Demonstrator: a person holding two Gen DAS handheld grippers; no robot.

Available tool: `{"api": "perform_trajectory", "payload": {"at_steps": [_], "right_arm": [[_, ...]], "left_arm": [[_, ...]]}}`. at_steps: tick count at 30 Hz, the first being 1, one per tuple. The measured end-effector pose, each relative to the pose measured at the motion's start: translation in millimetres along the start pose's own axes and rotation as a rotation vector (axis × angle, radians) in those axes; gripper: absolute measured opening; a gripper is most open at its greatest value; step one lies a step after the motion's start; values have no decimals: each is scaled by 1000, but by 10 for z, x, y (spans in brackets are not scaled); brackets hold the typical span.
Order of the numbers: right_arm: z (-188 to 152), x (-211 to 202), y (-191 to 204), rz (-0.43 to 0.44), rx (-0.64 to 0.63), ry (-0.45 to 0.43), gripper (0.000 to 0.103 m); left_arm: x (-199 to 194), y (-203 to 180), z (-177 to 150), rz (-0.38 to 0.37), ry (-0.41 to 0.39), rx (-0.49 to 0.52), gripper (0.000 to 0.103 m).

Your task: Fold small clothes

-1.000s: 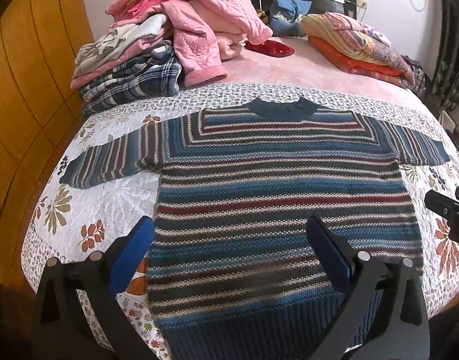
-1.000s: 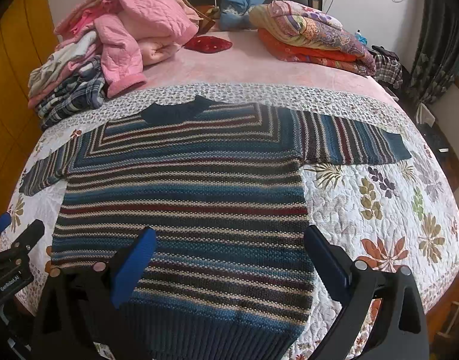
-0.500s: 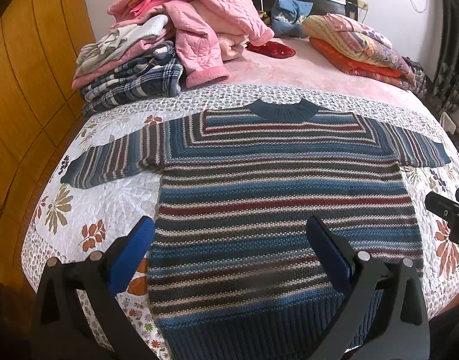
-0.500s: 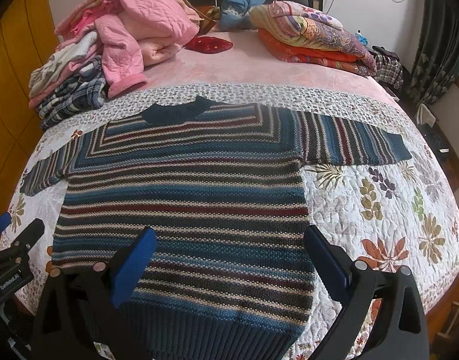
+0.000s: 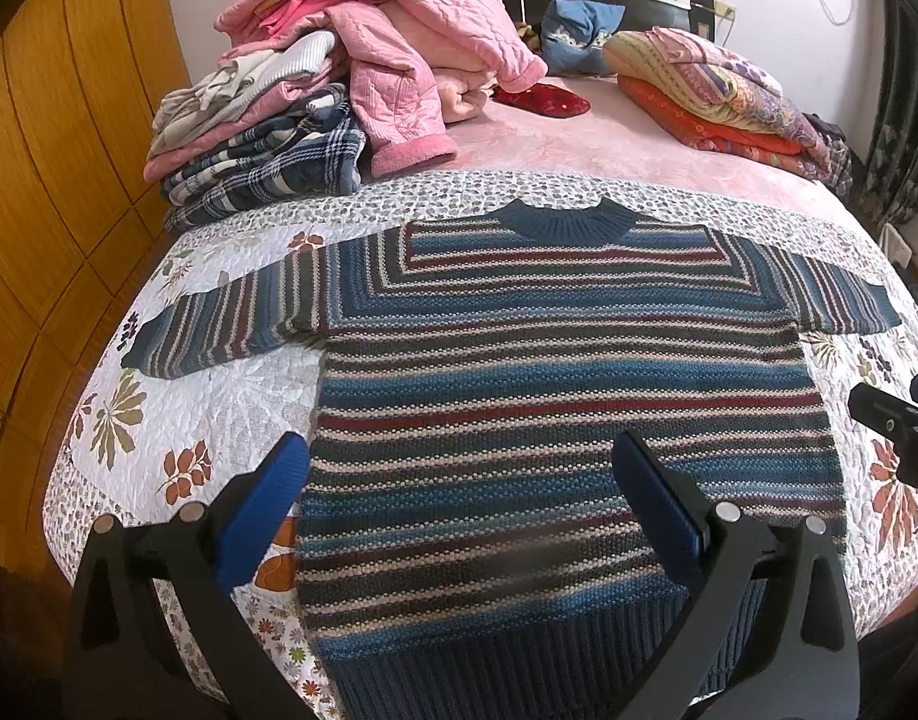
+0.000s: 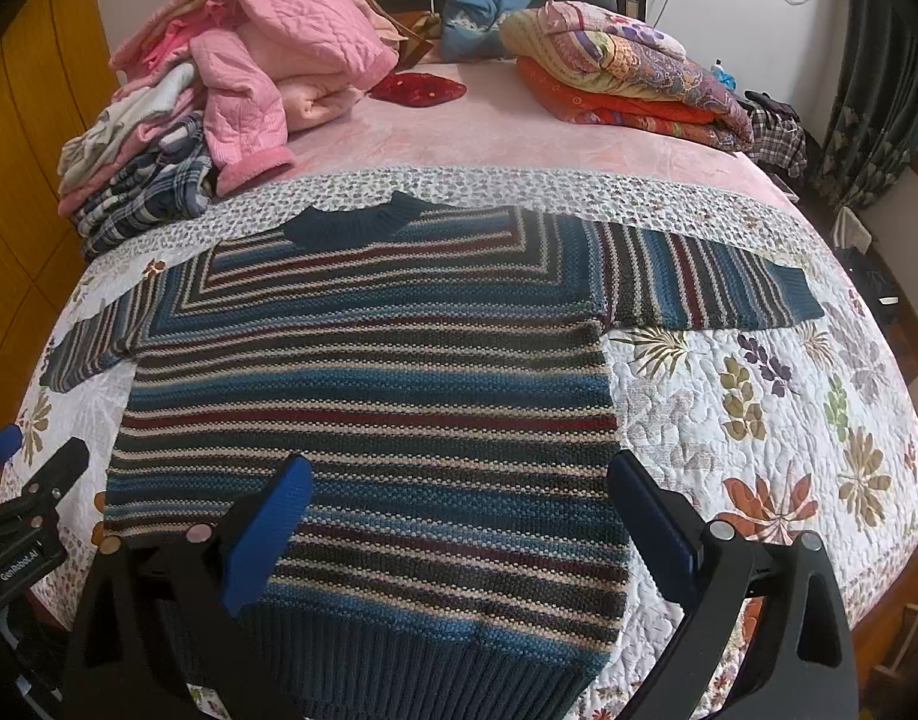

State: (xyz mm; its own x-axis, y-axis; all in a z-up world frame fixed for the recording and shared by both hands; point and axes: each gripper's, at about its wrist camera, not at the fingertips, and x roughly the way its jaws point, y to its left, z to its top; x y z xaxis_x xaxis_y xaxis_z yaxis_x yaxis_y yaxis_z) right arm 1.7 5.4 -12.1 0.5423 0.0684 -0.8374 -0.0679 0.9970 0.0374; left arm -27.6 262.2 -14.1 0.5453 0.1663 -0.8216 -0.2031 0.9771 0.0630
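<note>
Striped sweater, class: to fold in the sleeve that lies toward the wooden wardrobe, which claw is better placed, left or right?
Probably the left claw. Open and empty, it hangs over the striped sweater on the side of that sleeve. The right claw, also open, sits nearer the opposite sleeve.

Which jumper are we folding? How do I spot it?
Find the bed's flowery white quilt. The striped jumper lies flat on it, sleeves out, dark blue collar away from us. The other clothes are heaped up behind it; only this one is spread out.
</note>
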Motion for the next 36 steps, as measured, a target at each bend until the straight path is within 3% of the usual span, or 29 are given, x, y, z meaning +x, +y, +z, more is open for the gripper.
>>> {"api": "perform_trajectory", "payload": {"at_steps": [11, 15, 18, 25, 30, 31, 36], "right_arm": [[12, -7, 27, 5, -1, -9, 99], [123, 21, -42, 84, 1, -17, 99], [258, 101, -187, 66, 26, 8, 99], [625, 408, -876, 20, 173, 77, 99], [952, 857, -1471, -35, 167, 145, 99], [1021, 993, -1676, -70, 193, 164, 99], [1161, 1401, -2429, -85, 335, 227, 99]], "left_arm": [[-2, 5, 0, 1, 0, -2, 100], [43, 28, -1, -21, 10, -5, 100], [135, 21, 5, -29, 29, -6, 100], [330, -77, 192, 56, 30, 9, 100], [481, -333, 458, 25, 23, -24, 100], [521, -404, 509, 23, 21, -21, 100], [809, -877, 817, 3, 12, -14, 100]]}}
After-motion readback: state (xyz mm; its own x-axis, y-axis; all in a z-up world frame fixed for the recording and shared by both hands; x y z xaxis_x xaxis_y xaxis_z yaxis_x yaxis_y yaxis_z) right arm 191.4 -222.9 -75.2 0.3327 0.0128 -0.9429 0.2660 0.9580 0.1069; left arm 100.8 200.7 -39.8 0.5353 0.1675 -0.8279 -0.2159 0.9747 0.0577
